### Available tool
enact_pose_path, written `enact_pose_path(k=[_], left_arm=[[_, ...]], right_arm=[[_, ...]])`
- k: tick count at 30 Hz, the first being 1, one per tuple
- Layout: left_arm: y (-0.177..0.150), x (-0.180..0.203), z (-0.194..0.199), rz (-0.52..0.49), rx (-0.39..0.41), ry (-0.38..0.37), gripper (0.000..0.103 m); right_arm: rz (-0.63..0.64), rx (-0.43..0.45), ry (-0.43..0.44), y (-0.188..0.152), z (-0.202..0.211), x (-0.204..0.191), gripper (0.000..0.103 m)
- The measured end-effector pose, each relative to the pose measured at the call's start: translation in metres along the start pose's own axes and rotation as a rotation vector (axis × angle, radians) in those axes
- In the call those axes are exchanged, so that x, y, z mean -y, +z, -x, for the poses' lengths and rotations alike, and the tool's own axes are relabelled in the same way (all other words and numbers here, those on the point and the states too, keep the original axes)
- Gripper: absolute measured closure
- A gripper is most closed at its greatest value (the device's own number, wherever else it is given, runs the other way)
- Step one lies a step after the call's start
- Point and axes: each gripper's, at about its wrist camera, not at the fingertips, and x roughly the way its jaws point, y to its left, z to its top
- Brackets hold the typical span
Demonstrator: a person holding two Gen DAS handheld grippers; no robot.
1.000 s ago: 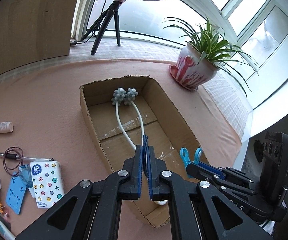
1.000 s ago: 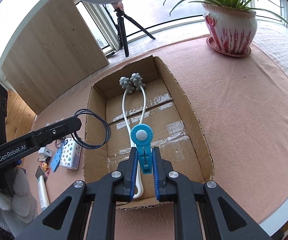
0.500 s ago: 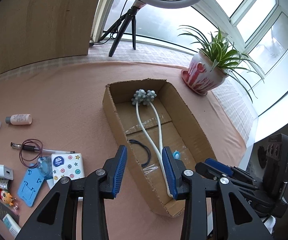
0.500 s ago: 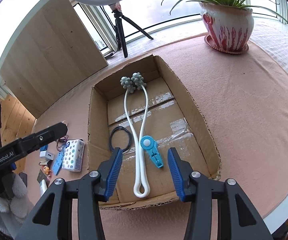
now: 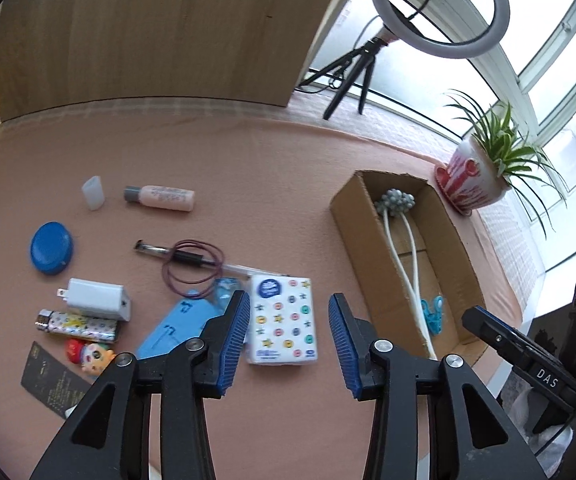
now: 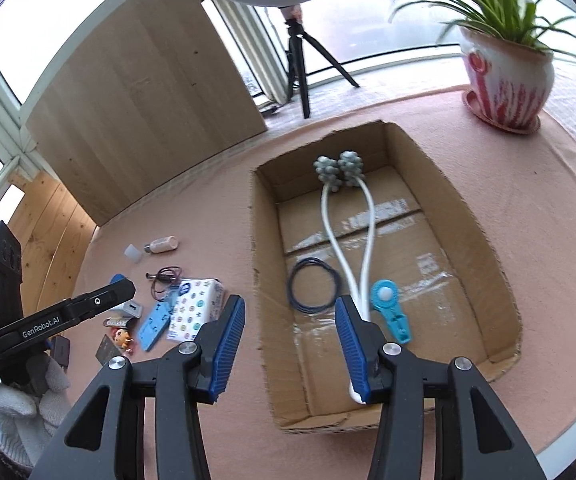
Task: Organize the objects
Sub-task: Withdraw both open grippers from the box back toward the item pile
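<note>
Left wrist view first: the left gripper [image 5: 288, 330] hangs wide open, nothing between its blue pads, right above the tissue pack [image 5: 282, 318] with its coloured dots and stars. Take that pack as the landmark. Just left of it, partly under the left finger, lies a blue phone stand [image 5: 176, 328]. Beyond the pack a pen [image 5: 184, 257] lies under a loop of maroon hair ties [image 5: 192, 266]. Further left sit a white charger [image 5: 98, 299], a patterned lighter [image 5: 78, 325], a small cartoon figure [image 5: 90, 354] and a dark card [image 5: 50, 380]. Further off are a blue round lid [image 5: 52, 248], a pink bottle [image 5: 160, 199] and a translucent cap [image 5: 94, 192]. Right of the pack stands the cardboard box [image 5: 361, 248], and inside it show a white massager [image 5: 403, 248] and a blue clip [image 5: 431, 314]. A potted plant [image 5: 475, 176] is behind the box, with a ring light on a tripod [image 5: 439, 8] at the window.

Right wrist view: the right gripper [image 6: 289, 340] is also spread open and empty, poised over the near left corner of the box [image 6: 499, 264]. In the box a dark hair tie [image 6: 311, 285] lies left of the massager [image 6: 347, 208], and the blue clip [image 6: 389, 312] lies just right of it. The tissue pack [image 6: 196, 308] lies outside the box's left wall, which stands between it and the box floor. The left gripper's side is visible at far left, gripped by a white-gloved hand [image 6: 28, 412].
</note>
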Motion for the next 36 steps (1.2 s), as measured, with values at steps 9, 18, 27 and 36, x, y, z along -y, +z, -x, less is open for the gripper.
enact_pose_path(k=[9, 18, 27, 36], left_arm=[[-0.006, -0.088, 0.033, 0.123, 0.041, 0.09, 0.055], [-0.013, -0.145, 0.055, 0.21, 0.072, 0.129, 0.05], [-0.019, -0.17, 0.063, 0.243, 0.07, 0.134, 0.043], [-0.033, -0.171, 0.051, 0.23, 0.022, 0.12, 0.043]], right_arm=[[0.058, -0.011, 0.058, 0.001, -0.017, -0.049, 0.06], [0.122, -0.068, 0.103, 0.004, -0.041, -0.093, 0.06], [0.166, -0.136, 0.145, 0.004, -0.06, -0.124, 0.06], [0.141, -0.24, 0.202, -0.004, -0.086, -0.14, 0.06]])
